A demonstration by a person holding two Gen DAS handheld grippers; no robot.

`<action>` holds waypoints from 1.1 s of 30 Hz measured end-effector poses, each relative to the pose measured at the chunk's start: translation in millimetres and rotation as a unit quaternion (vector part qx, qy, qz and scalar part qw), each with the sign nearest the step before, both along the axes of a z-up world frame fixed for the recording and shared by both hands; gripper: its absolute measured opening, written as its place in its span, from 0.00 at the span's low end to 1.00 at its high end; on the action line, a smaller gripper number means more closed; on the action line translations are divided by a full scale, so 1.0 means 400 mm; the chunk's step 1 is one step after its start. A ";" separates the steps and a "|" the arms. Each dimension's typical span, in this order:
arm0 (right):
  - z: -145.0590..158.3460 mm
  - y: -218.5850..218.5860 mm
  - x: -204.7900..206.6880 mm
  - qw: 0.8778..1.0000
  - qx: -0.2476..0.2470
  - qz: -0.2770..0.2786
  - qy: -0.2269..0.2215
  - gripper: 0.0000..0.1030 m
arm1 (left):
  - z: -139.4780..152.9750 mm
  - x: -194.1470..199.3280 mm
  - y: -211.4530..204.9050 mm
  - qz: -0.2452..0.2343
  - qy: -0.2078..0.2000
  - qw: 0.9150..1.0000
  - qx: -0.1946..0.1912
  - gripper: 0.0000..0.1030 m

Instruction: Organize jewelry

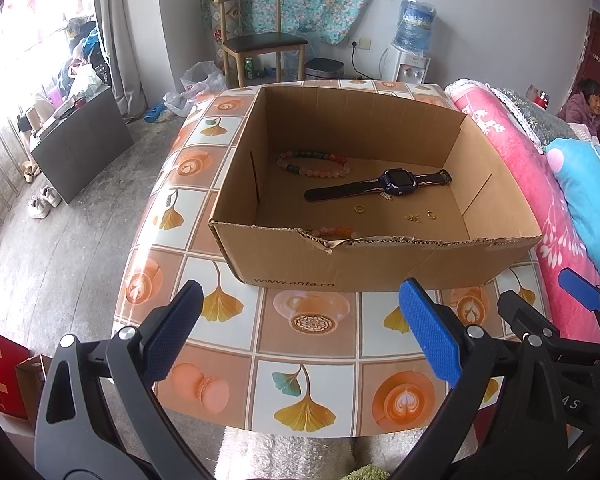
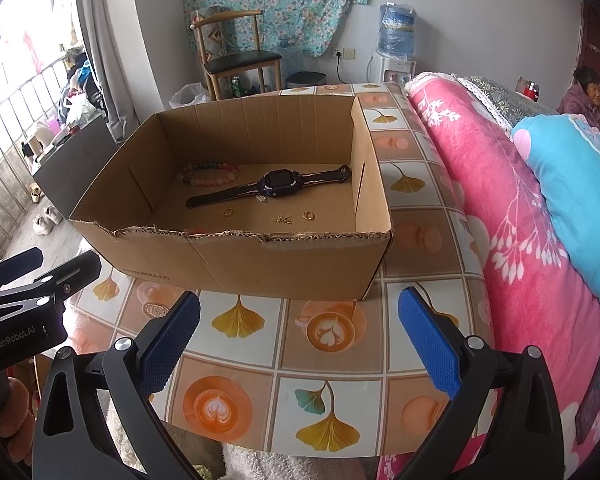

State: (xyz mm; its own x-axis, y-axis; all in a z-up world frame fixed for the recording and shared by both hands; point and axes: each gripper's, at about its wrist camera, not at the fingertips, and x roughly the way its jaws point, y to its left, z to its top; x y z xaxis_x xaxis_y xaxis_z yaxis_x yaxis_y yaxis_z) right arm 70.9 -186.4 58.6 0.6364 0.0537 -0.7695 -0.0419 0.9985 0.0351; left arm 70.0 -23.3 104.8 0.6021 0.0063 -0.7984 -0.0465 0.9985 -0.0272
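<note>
Hanging wide open and holding nothing, the left gripper and right gripper sit low over the tiled table cover, just short of the open brown cardboard box. Inside lie a dark blue wristwatch, a pink bead bracelet, two small gold rings and tiny gold bits. Everything is in the box, so this may be before taking things out or after putting them in.

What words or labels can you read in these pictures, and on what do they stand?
"www.anta.cn": near wall of the cardboard box.
"GenRobot.AI": body of the left gripper, seen from the right wrist view.
"AS": partial letters on the right gripper, rest cut off.
Water cooler label: too small.
</note>
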 end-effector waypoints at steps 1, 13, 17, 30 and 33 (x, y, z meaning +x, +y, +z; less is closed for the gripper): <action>-0.001 -0.001 0.001 1.000 0.000 -0.001 0.001 0.94 | 0.000 0.000 0.000 0.000 0.000 1.000 0.000 0.92; -0.004 -0.004 0.001 1.000 0.004 -0.002 0.003 0.94 | 0.001 0.000 0.001 0.000 -0.001 1.000 0.000 0.92; -0.005 -0.005 0.002 1.000 0.004 -0.003 0.004 0.94 | 0.001 0.000 0.001 0.000 -0.001 1.000 0.000 0.92; -0.005 -0.005 0.003 1.000 0.007 -0.005 0.007 0.94 | 0.000 0.000 0.001 0.000 -0.002 1.000 0.000 0.92; -0.003 -0.004 0.003 1.000 0.008 -0.005 0.006 0.94 | 0.005 0.000 -0.001 0.000 -0.003 1.000 0.000 0.92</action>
State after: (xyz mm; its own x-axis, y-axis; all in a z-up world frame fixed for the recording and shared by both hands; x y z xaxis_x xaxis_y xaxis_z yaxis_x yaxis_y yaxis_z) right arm 72.1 -188.1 57.4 0.6276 0.0596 -0.7763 -0.0323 0.9982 0.0506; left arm 69.9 -23.6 106.9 0.6076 0.0072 -0.7942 -0.0470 0.9985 -0.0268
